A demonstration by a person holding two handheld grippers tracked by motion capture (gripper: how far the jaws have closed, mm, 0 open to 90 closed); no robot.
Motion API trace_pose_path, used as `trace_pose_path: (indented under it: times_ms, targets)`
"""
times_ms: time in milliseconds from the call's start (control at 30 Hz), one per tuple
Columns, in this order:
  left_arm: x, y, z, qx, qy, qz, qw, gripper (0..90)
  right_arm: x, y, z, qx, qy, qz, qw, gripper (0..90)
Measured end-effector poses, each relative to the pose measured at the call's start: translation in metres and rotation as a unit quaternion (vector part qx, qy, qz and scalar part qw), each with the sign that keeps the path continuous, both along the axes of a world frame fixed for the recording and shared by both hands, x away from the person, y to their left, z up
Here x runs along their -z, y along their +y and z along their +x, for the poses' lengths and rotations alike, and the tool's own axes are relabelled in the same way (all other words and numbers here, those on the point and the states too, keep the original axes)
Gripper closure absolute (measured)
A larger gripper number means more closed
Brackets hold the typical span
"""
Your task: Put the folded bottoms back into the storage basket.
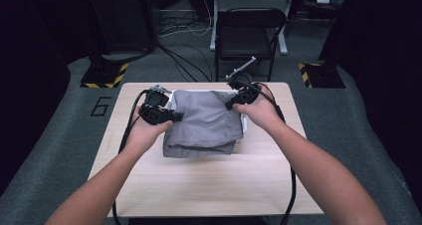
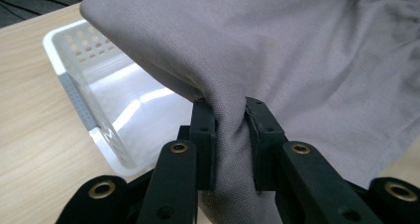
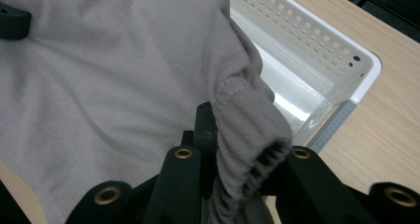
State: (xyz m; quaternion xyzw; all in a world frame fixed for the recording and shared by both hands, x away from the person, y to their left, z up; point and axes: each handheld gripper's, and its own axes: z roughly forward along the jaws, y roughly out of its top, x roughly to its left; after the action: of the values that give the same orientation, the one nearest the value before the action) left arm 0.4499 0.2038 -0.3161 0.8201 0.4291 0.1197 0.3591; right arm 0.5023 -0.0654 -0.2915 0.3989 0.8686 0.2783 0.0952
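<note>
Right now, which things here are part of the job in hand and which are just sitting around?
In the job:
- grey cloth, pinched at both sides
- white perforated basket under it
- left tool and right tool, both shut on the cloth

Just about:
- black folding chair beyond the table
- cables on the floor
- striped stand bases

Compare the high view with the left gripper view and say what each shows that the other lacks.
High view alone: both forearms, the right gripper, the whole wooden table, a black folding chair on the floor behind. Left gripper view alone: the pads pinching a fold of cloth, and the basket's perforated wall. Both share: the grey garment, the white plastic basket beneath it, and the left gripper.
</note>
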Motion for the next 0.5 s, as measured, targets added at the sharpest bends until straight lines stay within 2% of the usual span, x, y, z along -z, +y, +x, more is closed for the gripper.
trace_pose_path:
  times_ms: [233,300,500]
  targets:
    - [0.007,-0.003,0.016,-0.002,0.003,-0.003,1.0000,76.3,0.007,-0.002,0.015,0.006,0.002,-0.003,1.0000,77.1]
    - [0.009,-0.003,0.022,0.007,-0.001,-0.001,1.0000,76.3,0.009,-0.003,0.023,0.014,0.005,0.005,0.9999,77.1]
    - [0.014,-0.003,0.037,-0.004,0.006,-0.012,0.9999,76.3,0.013,-0.006,0.035,0.022,0.008,0.014,0.9996,77.0]
